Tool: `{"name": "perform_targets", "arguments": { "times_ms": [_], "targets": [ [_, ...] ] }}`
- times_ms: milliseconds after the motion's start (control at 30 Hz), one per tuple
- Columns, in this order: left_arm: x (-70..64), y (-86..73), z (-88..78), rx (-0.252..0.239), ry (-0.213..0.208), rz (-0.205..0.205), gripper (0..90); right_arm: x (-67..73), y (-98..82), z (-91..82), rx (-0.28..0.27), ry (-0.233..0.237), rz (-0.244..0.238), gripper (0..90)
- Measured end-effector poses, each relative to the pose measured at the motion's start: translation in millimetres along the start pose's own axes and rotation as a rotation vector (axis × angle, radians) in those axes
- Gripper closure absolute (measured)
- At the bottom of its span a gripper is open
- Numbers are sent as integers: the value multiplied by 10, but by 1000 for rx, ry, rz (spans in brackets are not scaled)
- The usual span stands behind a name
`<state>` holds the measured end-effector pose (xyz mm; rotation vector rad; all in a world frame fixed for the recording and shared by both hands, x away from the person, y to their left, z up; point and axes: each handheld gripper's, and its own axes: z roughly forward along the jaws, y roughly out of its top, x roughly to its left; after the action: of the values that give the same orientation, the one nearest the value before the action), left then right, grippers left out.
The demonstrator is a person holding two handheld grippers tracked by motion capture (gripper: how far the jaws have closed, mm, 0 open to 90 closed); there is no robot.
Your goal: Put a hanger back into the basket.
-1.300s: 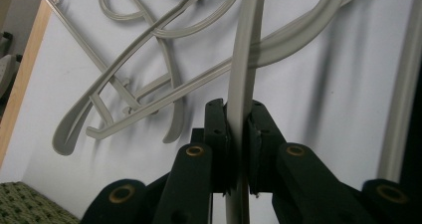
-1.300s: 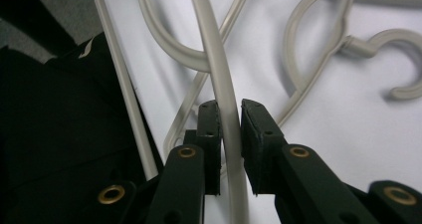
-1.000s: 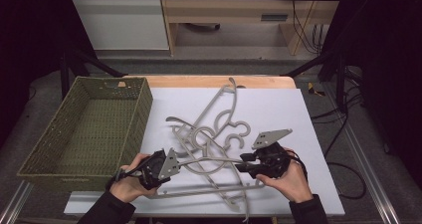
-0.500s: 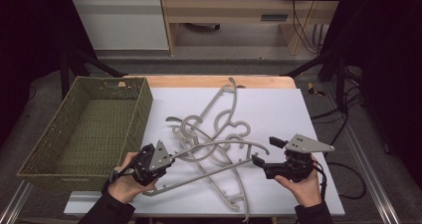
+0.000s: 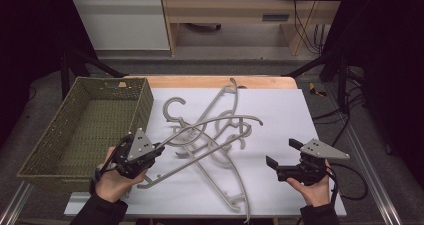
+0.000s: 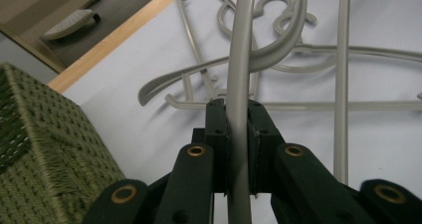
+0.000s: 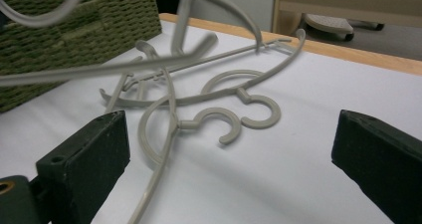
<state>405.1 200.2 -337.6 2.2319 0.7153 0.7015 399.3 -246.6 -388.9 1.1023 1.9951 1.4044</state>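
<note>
Several grey plastic hangers (image 5: 215, 150) lie tangled on the white table top (image 5: 285, 110). My left gripper (image 5: 156, 153) is shut on the arm of one grey hanger (image 5: 230, 117) and holds it raised above the pile. In the left gripper view the hanger's arm (image 6: 239, 79) runs straight up between the pressed pads of the left gripper (image 6: 238, 122). My right gripper (image 5: 282, 153) stands to the right of the pile; its jaws have just been opening, with nothing between them. The right gripper (image 7: 231, 149) faces two hooks (image 7: 249, 112) lying flat.
A green woven basket (image 5: 55, 150) stands at the table's left side, close to my left hand; it also appears as a basket wall (image 6: 45, 149) and a basket side (image 7: 74, 15). A wooden strip (image 5: 200, 81) borders the far edge. Bare white surface lies around the right gripper.
The right gripper drew back to the right, away from the hangers, and its jaws opened wide. The left gripper lifted its hanger and shifted a little to the left.
</note>
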Motion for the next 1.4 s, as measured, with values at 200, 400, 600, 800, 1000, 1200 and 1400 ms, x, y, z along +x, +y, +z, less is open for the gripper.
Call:
{"name": "perform_targets", "arguments": {
  "times_ms": [200,400,600,800,1000,1200,1400],
  "targets": [
    [155,52,-170,-46,19,-43,824,-49,-29,-5,3,-13,16,21],
    [334,144,-314,-69,54,-51,824,-44,-33,3,2,-16,13,18],
    [600,182,-389,-80,56,-85,824,-37,-40,16,2,-14,10,17],
    [847,177,-412,-65,81,-105,824,-31,-45,32,5,-16,17,15],
    [1089,165,-455,-27,122,-107,824,-29,-46,33,8,-14,16,15],
    [1299,75,-498,-14,152,-124,824,-28,-46,40,9,-14,17,16],
    [1422,-55,-530,-4,181,-137,824,-28,-51,51,17,-14,18,17]
  ]
}}
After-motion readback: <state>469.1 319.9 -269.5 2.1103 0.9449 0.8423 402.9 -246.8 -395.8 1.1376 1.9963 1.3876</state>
